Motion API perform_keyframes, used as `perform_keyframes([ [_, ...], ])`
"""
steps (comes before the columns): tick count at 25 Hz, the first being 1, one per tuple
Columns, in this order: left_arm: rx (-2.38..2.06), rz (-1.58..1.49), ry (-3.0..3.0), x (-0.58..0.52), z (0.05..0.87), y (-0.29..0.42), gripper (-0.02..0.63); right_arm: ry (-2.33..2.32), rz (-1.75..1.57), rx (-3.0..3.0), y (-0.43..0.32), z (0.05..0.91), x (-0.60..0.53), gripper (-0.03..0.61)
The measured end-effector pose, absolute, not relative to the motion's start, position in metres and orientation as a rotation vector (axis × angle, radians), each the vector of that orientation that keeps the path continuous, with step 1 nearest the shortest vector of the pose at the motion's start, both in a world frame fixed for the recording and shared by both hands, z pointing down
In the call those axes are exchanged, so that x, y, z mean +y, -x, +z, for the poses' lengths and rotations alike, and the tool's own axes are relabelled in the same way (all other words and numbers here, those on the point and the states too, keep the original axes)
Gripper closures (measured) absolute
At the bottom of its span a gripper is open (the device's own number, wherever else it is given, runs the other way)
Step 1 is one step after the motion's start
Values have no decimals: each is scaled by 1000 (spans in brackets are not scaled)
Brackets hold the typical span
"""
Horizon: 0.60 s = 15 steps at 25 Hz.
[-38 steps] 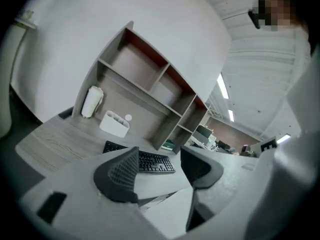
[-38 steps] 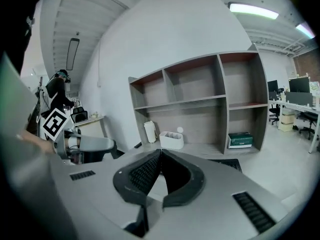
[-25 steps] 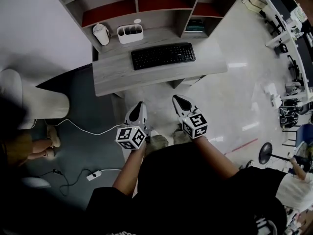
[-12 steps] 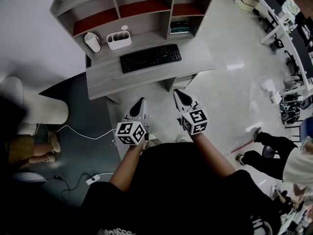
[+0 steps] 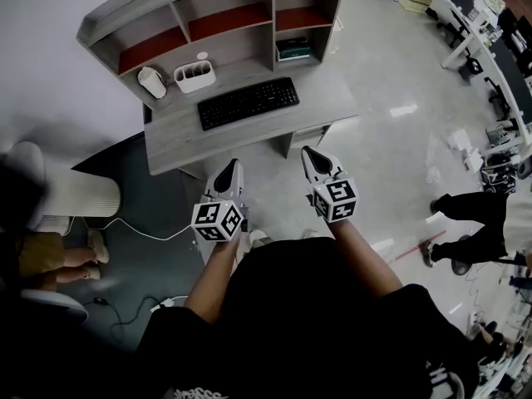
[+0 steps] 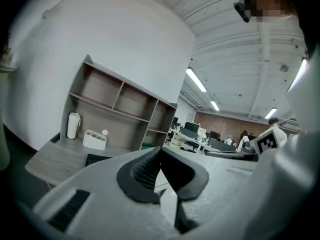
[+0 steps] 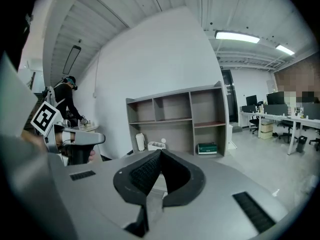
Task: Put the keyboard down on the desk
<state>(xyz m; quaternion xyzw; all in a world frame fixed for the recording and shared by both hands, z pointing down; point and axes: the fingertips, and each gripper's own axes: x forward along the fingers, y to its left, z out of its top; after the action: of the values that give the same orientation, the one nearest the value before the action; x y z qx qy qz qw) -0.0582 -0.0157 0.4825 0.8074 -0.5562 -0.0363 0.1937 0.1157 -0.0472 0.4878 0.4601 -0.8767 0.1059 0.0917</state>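
The black keyboard (image 5: 248, 102) lies flat on the grey desk (image 5: 174, 135), in front of the shelf unit. Both grippers hang over the floor short of the desk's front edge, apart from the keyboard. My left gripper (image 5: 229, 168) is shut with nothing in it; its view shows the jaws (image 6: 160, 151) pressed tip to tip and a corner of the keyboard (image 6: 96, 159) beyond. My right gripper (image 5: 308, 153) is also shut and empty, its tips (image 7: 160, 156) meeting in its own view.
A white organiser (image 5: 194, 76) and a white bottle (image 5: 151, 82) stand at the desk's back left. A green box (image 5: 293, 49) sits in the shelf unit (image 5: 208, 7). A white cable (image 5: 141, 227) trails on the floor at left. A person (image 5: 465, 223) walks at right.
The desk has slid up and left in the head view, and both grippers sit a little higher. A person has walked into view at the right. The keyboard has stayed where it lay.
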Motion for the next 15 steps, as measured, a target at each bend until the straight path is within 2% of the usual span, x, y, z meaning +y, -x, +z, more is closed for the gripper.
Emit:
perform_keyframes([
  [15,-1594,-98,-2250,-13,482,101,597,-1334,257,-2614,-75,483,-49,566],
])
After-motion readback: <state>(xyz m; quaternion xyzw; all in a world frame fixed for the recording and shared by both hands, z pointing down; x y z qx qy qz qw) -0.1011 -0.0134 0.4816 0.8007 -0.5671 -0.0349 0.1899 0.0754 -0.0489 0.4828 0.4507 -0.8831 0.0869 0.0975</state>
